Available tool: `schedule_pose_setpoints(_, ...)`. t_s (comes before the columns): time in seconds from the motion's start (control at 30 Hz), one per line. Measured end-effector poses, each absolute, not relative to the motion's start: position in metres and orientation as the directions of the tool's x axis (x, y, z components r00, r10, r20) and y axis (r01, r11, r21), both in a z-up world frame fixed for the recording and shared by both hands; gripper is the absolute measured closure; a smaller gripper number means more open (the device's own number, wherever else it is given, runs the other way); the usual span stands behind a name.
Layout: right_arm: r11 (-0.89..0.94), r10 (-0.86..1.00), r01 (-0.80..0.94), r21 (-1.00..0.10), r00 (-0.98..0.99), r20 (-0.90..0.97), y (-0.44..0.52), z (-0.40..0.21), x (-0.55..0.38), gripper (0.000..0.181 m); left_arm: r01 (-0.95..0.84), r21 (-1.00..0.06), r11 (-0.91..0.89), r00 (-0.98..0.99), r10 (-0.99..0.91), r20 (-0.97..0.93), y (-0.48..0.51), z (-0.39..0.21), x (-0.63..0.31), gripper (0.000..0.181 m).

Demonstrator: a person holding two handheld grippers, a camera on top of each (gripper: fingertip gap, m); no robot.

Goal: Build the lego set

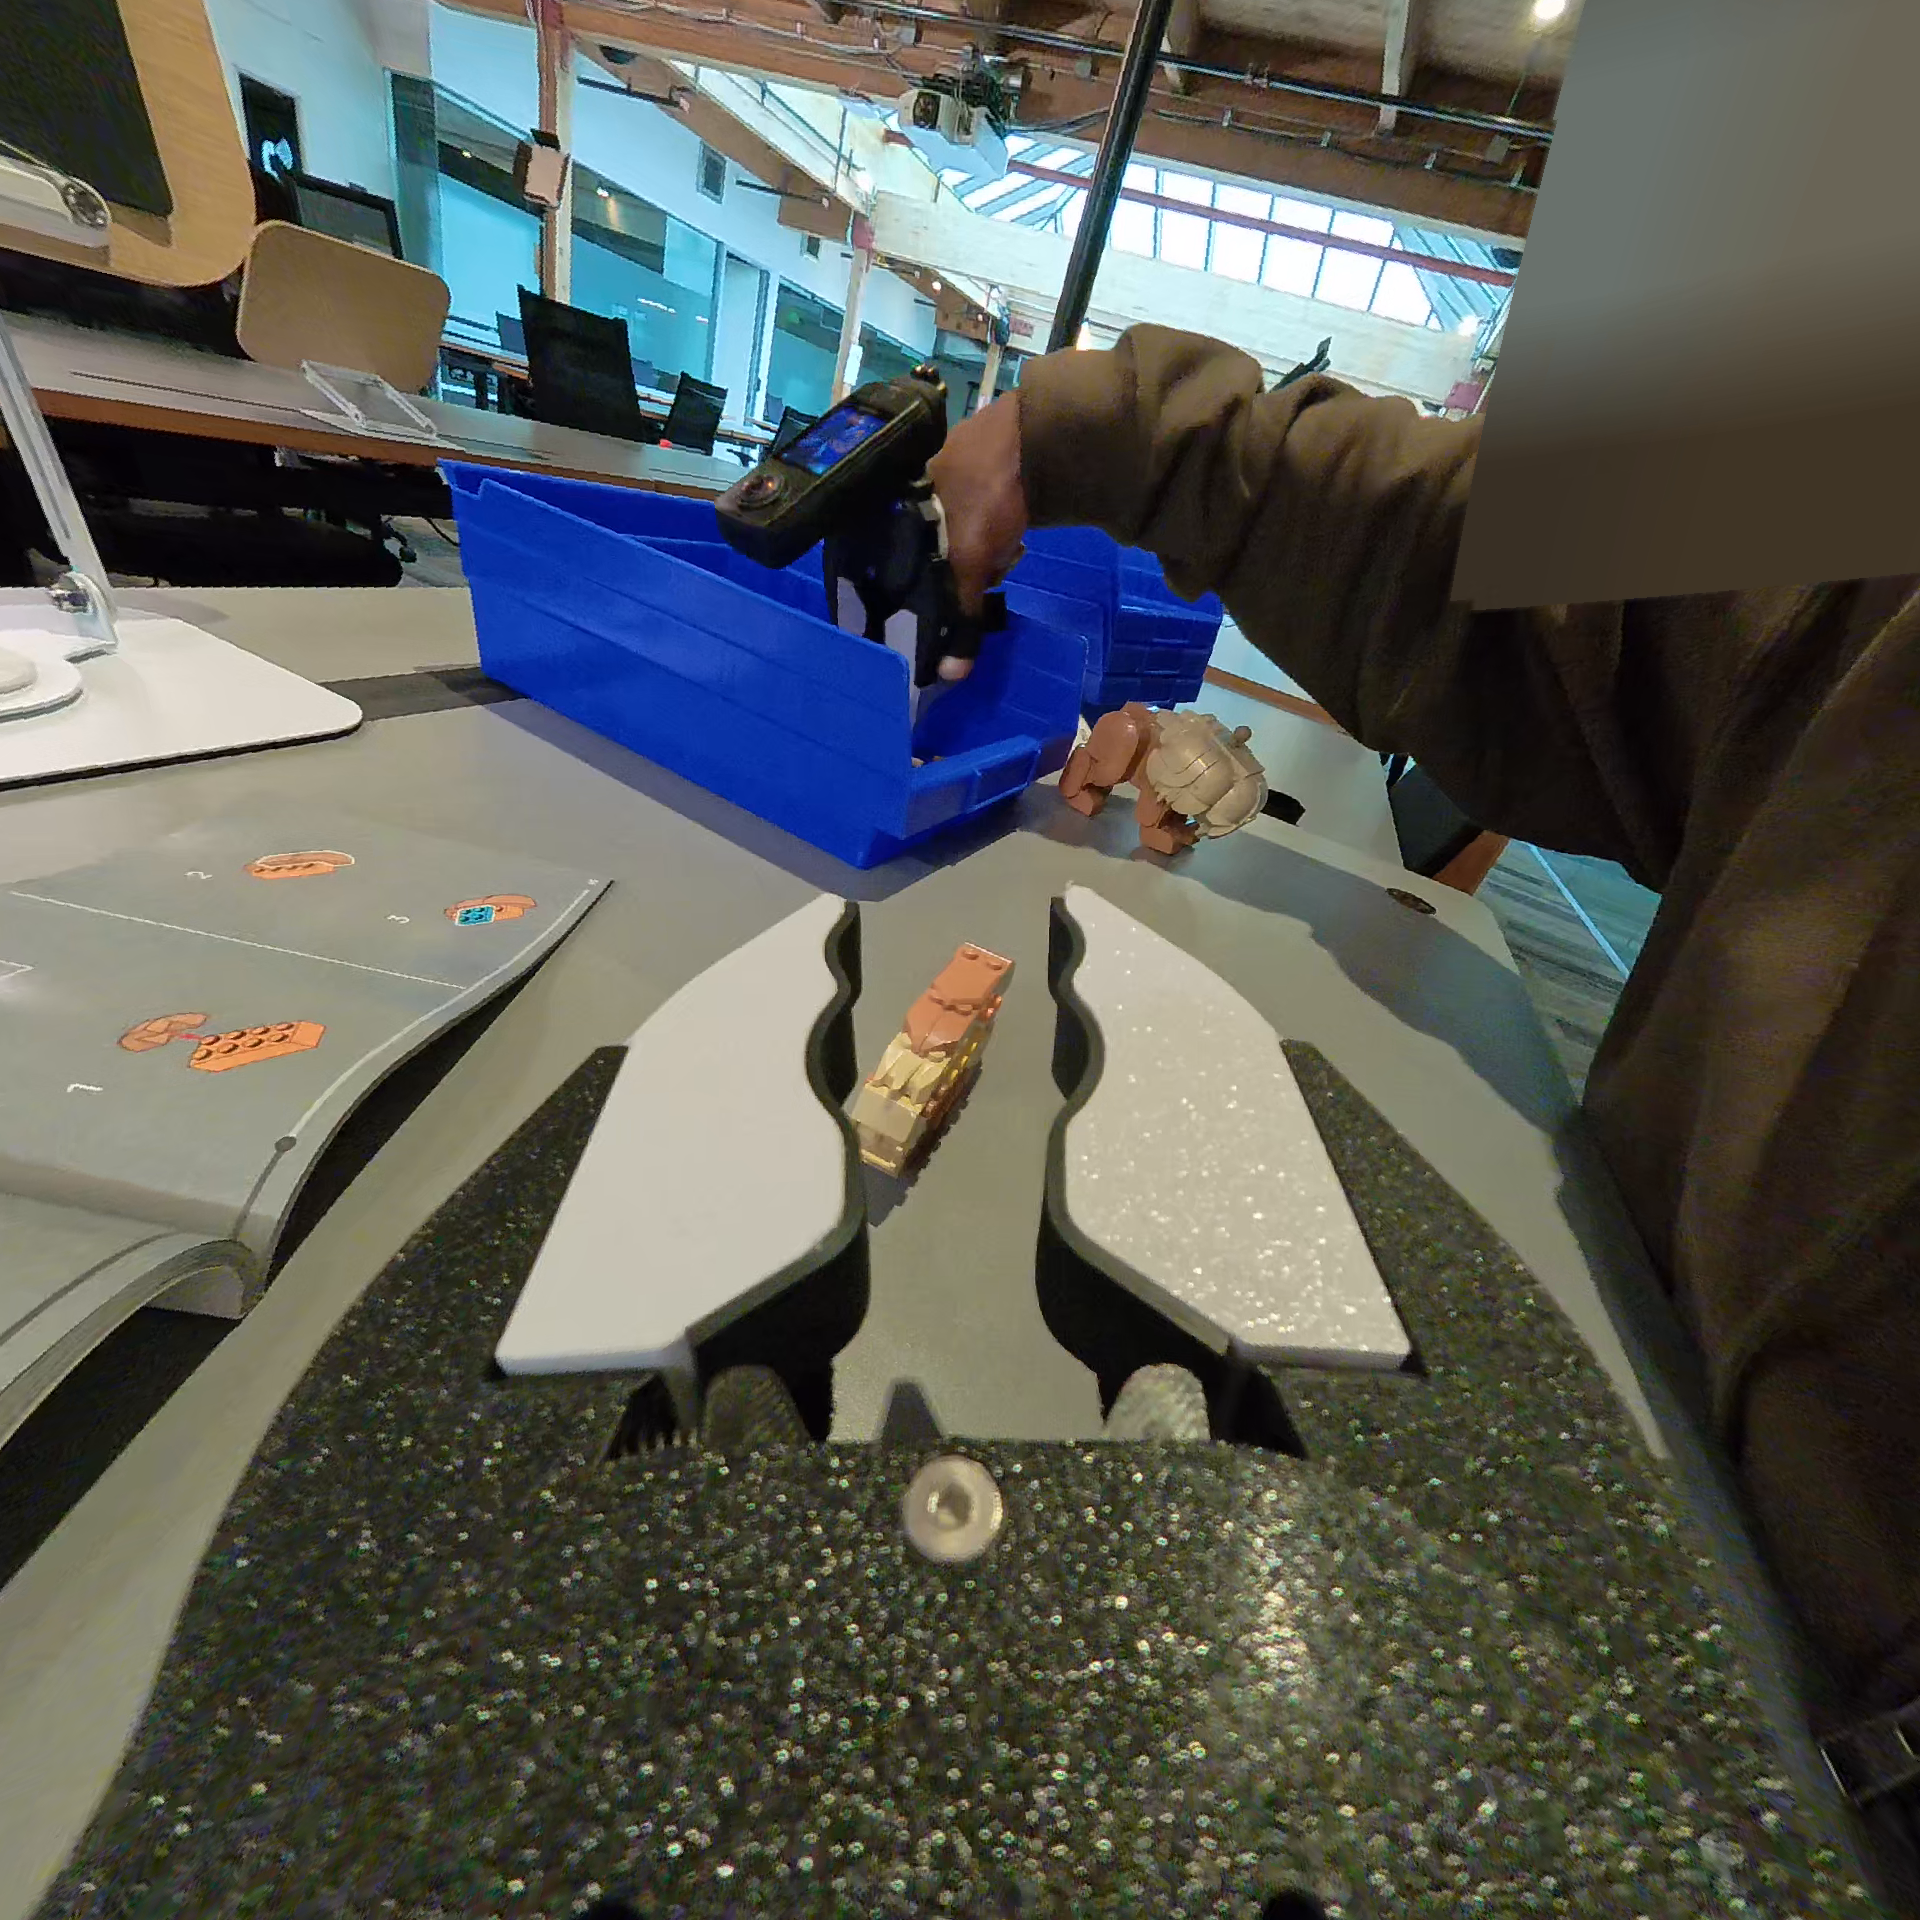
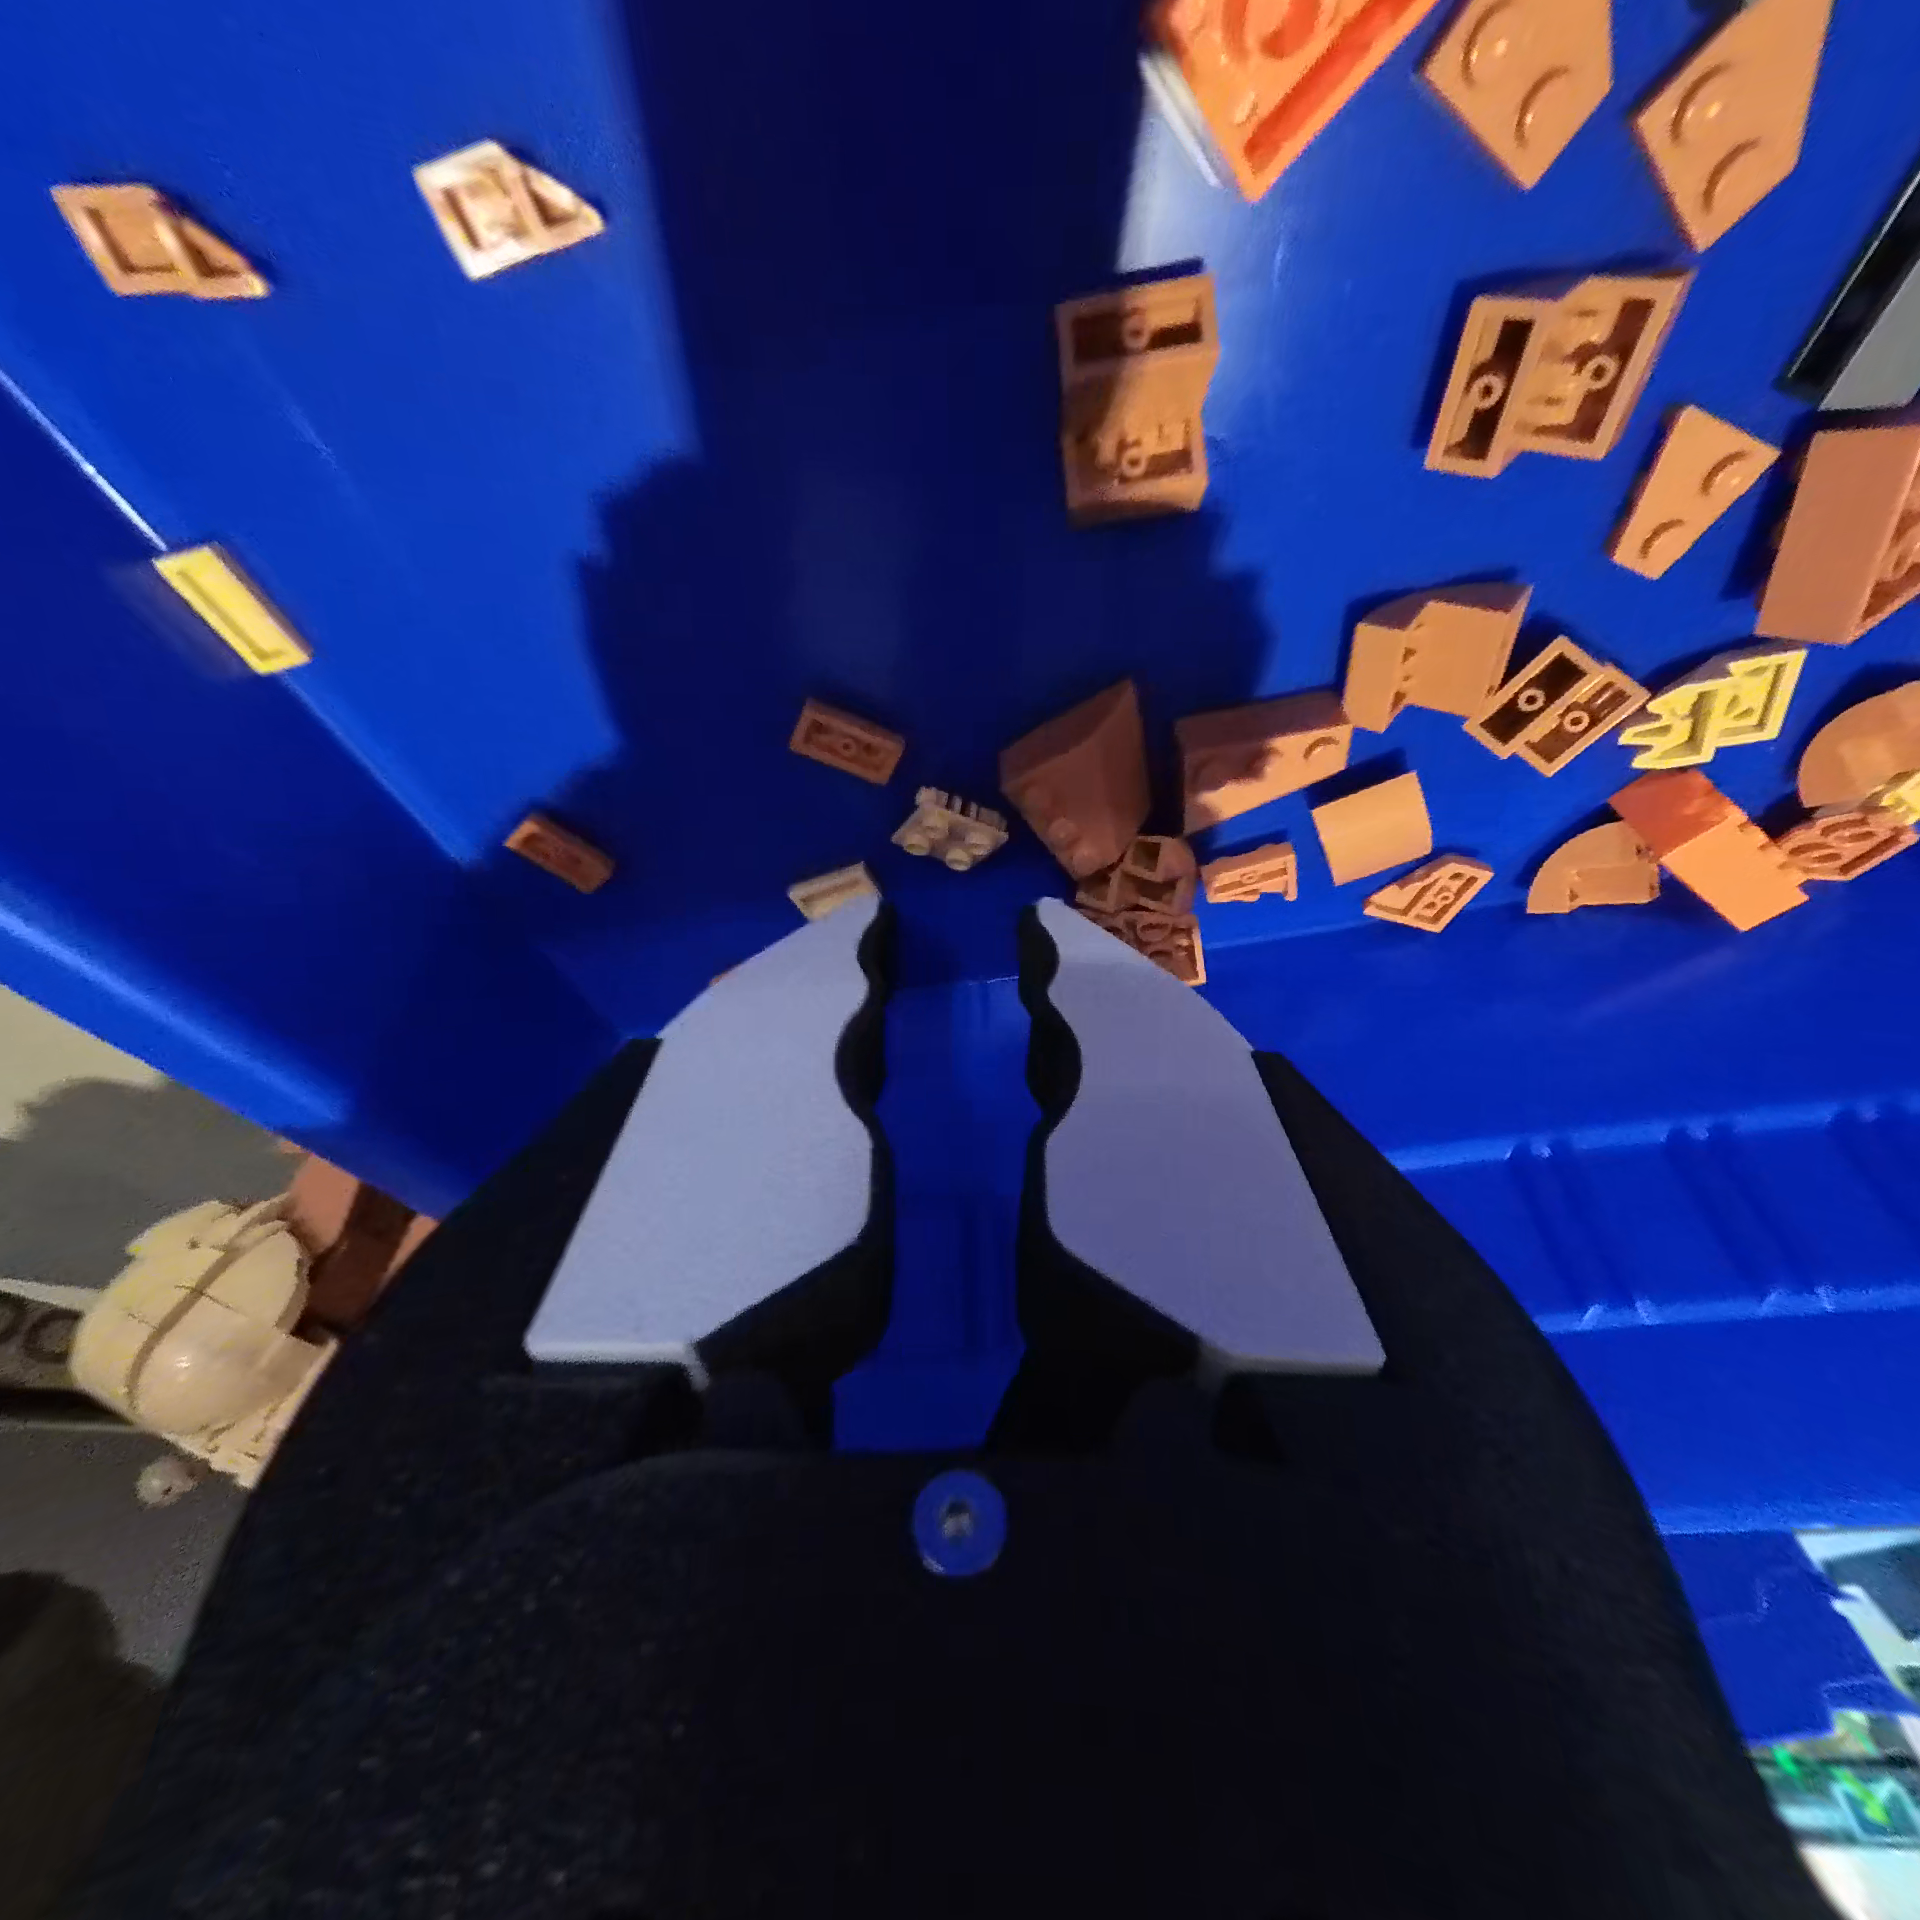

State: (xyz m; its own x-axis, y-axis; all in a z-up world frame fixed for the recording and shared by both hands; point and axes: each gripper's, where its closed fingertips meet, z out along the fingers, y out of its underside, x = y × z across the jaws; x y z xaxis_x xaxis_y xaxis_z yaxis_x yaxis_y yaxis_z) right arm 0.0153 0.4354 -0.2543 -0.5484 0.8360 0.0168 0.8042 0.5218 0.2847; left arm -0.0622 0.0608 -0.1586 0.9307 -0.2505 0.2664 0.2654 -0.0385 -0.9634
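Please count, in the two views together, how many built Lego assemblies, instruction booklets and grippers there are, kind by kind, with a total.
Built Lego assemblies: 2 (small assembly, larger model)
Instruction booklets: 1 (instruction booklet, lying open)
Grippers: 2 (left gripper, right gripper)
Total: 5

Beyond my grey tabletop [image 1: 644, 831] I see an open office with long wooden desks [image 1: 208, 400] and black chairs [image 1: 582, 364]. Tall glass partitions [image 1: 644, 281] stand behind them. Daylight comes through skylight windows [image 1: 1299, 249] between exposed timber ceiling beams [image 1: 790, 135].
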Motion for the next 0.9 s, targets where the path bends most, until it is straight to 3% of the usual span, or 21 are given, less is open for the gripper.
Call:
schedule_pose_setpoints(0.23,0.455,0.883,0.854,0.253,-0.468,-0.008,0.428,-0.255,0.009,0.153,0.255,-0.966,-0.045,0.933,-0.251,0.258,0.061,-0.159,-0.06,0.147)
schedule_pose_setpoints(0.7,0.367,0.92,0.873,0.32,-0.391,0.012,0.432,-0.263,0.007,0.154,0.25,-0.967,-0.049,0.929,-0.27,0.254,0.06,-0.158,-0.052,0.149)
schedule_pose_setpoints(0.9,0.36,0.923,0.877,0.318,-0.384,0.014,0.43,-0.264,0.007,0.164,0.251,-0.967,-0.04,0.929,-0.272,0.252,0.059,-0.155,-0.052,0.15)
